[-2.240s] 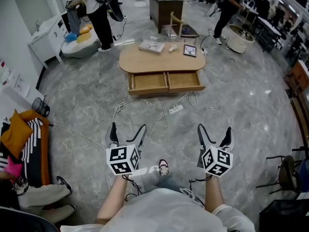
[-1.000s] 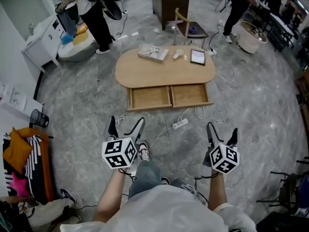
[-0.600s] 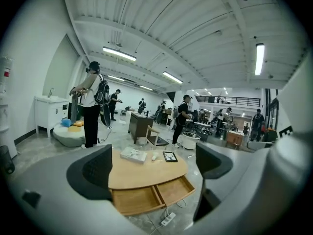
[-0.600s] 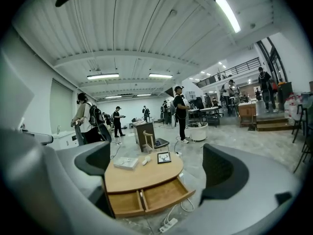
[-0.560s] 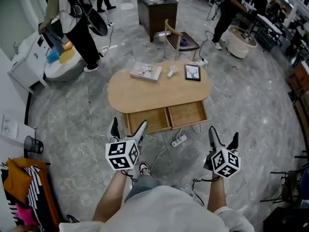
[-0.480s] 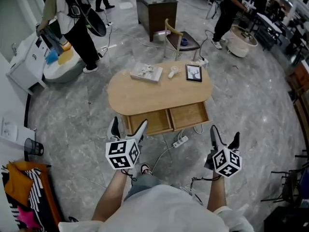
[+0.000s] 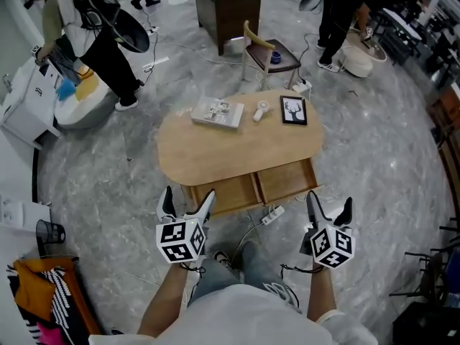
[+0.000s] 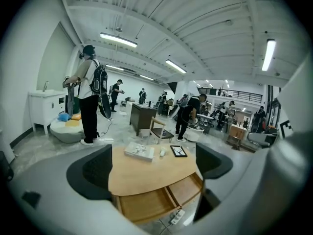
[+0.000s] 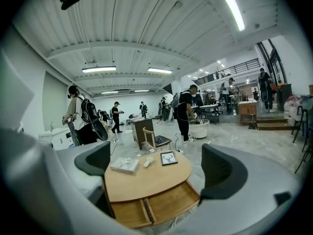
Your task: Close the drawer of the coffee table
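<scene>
Grey marble floor (image 7: 100, 185) lies under both tools: left gripper (image 7: 188, 197) and right gripper (image 7: 329, 201) hover with jaws wide apart (nothing between them), near the pulled-out drawer (image 7: 253, 190) of the oval coffee table (image 7: 237, 149)

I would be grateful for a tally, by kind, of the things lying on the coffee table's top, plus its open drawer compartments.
Book: 1
Small white device: 1
Framed picture: 1
Open drawer compartments: 2
Total: 5
</scene>
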The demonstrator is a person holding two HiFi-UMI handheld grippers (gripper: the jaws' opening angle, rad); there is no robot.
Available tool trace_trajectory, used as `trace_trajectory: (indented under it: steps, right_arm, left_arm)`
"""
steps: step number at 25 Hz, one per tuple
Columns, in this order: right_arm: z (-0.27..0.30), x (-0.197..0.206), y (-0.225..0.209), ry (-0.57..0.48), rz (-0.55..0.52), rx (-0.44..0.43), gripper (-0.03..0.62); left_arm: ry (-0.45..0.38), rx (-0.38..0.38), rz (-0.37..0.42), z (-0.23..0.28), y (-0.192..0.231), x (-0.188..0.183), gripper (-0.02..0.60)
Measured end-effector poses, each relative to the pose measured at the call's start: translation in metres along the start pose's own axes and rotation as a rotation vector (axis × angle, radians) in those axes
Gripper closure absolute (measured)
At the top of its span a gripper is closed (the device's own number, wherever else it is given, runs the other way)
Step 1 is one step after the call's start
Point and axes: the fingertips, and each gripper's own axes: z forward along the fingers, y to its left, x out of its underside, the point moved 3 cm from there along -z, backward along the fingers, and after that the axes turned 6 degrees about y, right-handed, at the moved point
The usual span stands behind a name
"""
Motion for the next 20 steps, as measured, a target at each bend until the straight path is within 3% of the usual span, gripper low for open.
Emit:
trace_trajectory:
  steps: [11,20]
  right_arm:
    - [0.079,0.012,0.009,0.091,-0.083,-0.116,0.006]
    - [0.12,0.101,-0.013,0.174,-0.176,-0.076,0.006]
  left_arm:
    - [0.046,-0.151,-0.082,0.025,0.018,0.029,0.063]
    - [0.104,-0.247,-0.117,0.059,0.042,0.122,0.063]
